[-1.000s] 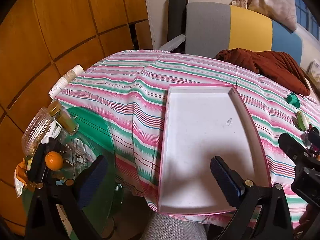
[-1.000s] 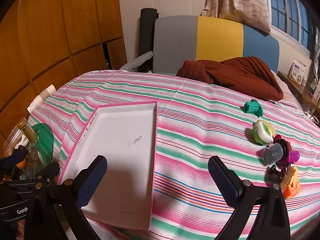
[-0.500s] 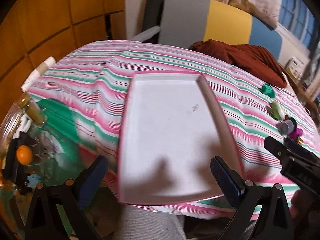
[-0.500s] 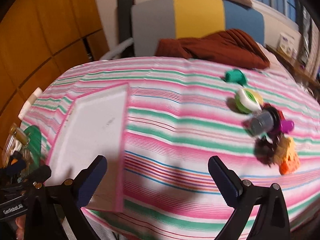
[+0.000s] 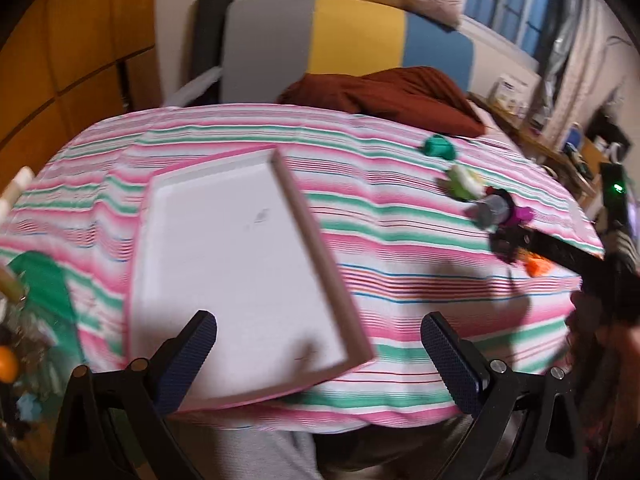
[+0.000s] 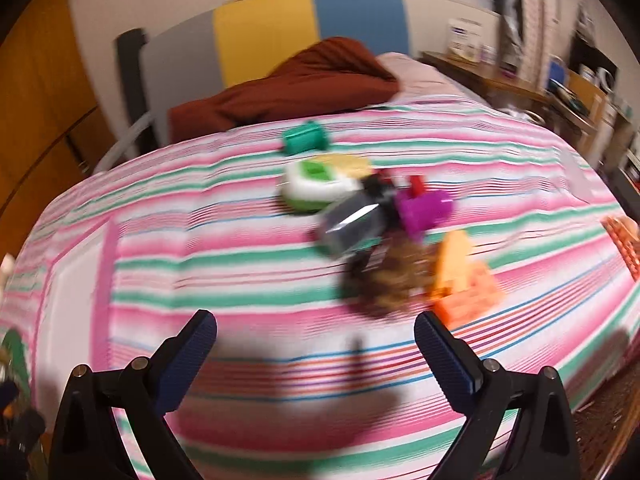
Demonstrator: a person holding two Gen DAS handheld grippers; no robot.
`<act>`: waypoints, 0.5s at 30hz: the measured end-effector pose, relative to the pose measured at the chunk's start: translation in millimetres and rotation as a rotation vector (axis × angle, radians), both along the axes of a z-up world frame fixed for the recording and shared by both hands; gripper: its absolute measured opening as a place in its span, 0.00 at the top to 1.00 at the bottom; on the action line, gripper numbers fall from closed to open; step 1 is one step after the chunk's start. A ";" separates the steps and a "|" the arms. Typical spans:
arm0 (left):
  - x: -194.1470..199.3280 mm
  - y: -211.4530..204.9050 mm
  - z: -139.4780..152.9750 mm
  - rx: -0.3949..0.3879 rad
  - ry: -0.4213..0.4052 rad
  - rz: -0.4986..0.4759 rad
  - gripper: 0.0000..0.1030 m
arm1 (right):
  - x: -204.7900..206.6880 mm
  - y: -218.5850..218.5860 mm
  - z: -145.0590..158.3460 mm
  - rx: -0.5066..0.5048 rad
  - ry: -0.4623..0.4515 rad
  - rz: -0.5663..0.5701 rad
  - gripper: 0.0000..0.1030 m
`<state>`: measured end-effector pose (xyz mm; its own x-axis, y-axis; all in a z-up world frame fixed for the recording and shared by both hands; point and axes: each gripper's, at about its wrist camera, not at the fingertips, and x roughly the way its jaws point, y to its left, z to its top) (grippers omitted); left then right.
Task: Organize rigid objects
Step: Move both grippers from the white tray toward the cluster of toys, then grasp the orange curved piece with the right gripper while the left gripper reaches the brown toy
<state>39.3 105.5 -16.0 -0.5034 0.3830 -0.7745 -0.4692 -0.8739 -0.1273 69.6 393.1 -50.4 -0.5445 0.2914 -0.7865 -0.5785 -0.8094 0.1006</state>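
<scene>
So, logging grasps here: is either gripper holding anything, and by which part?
Nothing is held. The left gripper and the right gripper are both open, with nothing between their fingers.

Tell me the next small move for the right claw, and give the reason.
Probably ease the right claw forward and down toward the grey cylinder at the near edge of the toy pile. Both claws are open and empty, the white tray holds nothing, and the pile sits just ahead of this claw.
</scene>
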 end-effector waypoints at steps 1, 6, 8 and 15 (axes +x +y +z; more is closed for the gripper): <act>0.7 3.7 -0.1 0.008 -0.007 -0.016 0.00 | 2.5 10.5 1.0 0.004 0.002 -0.023 0.02; 5.5 18.8 -4.3 0.007 -0.012 -0.062 0.00 | 15.8 71.8 0.5 -0.003 -0.023 -0.185 0.02; 9.7 24.0 -5.2 0.009 0.000 -0.086 0.00 | 19.3 96.0 -4.7 -0.040 -0.048 -0.236 0.03; 15.1 43.7 -17.7 -0.032 -0.037 -0.177 0.00 | 22.5 138.1 -19.5 -0.166 -0.072 -0.262 0.26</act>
<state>54.4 149.3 -33.8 -0.4014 0.4382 -0.8042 -0.6118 -0.7818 -0.1207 92.0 531.1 -69.8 -0.4088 0.2788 -0.8690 -0.7759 -0.6075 0.1701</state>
